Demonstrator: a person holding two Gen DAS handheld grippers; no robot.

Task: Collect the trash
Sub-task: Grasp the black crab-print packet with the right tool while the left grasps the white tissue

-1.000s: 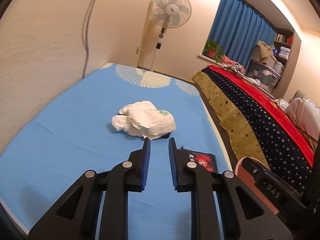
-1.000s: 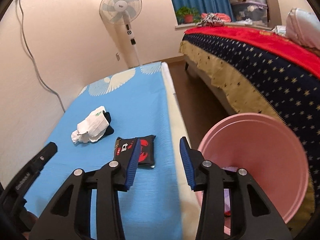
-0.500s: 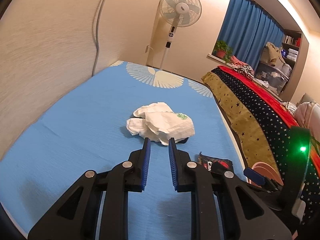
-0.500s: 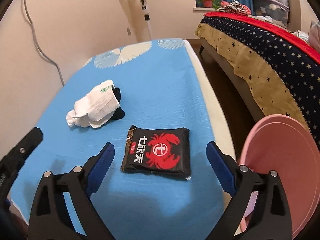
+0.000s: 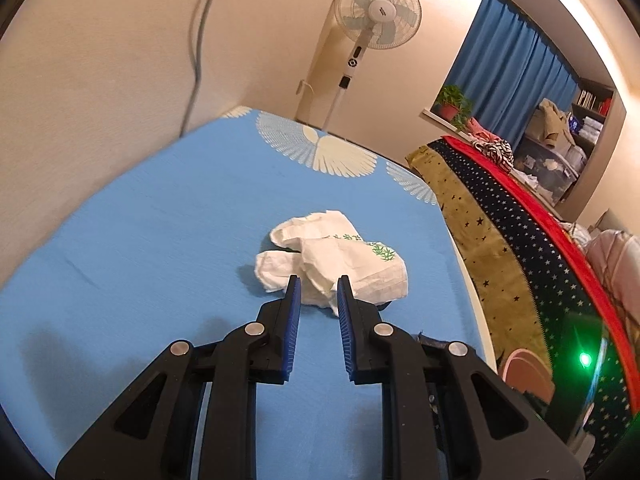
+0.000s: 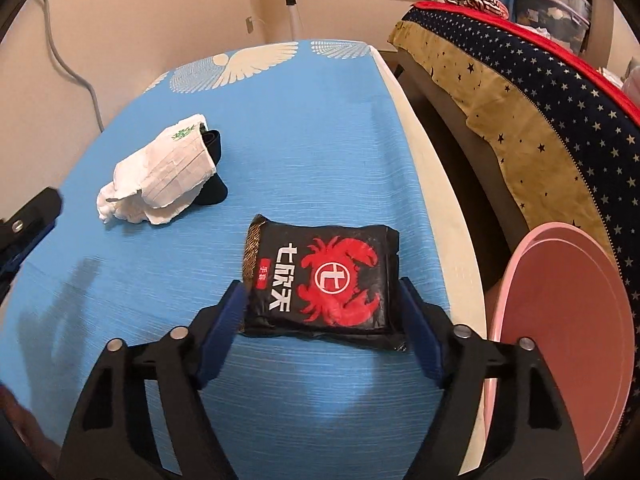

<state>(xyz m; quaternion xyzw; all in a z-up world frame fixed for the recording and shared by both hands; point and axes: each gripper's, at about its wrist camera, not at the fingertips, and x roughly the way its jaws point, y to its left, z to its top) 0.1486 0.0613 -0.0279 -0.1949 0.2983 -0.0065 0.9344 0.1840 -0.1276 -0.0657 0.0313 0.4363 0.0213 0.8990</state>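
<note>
A crumpled white paper wrapper (image 5: 340, 256) with green print lies mid-way along the blue mattress (image 5: 160, 240), partly covering something black (image 6: 214, 188). My left gripper (image 5: 319, 282) hovers at its near edge, jaws a narrow gap apart and nothing between them. In the right wrist view a black snack packet (image 6: 328, 280) with a red crab lies flat near the mattress's right edge. My right gripper (image 6: 321, 286) straddles it, one finger at each short side, and its jaws are closing. The packet is not squeezed. The white wrapper (image 6: 160, 188) sits to its upper left.
A pink bin (image 6: 560, 320) stands on the floor just right of the mattress, by the right gripper. A bed with a star-patterned blanket (image 6: 540, 92) runs alongside across a narrow floor gap. A standing fan (image 5: 376, 8) and wall are behind; a cable hangs down the left wall.
My right gripper swung left from beside the bin, opened wide and came down over the black packet, then narrowed. The left gripper moved forward up to the white wrapper, its gap unchanged.
</note>
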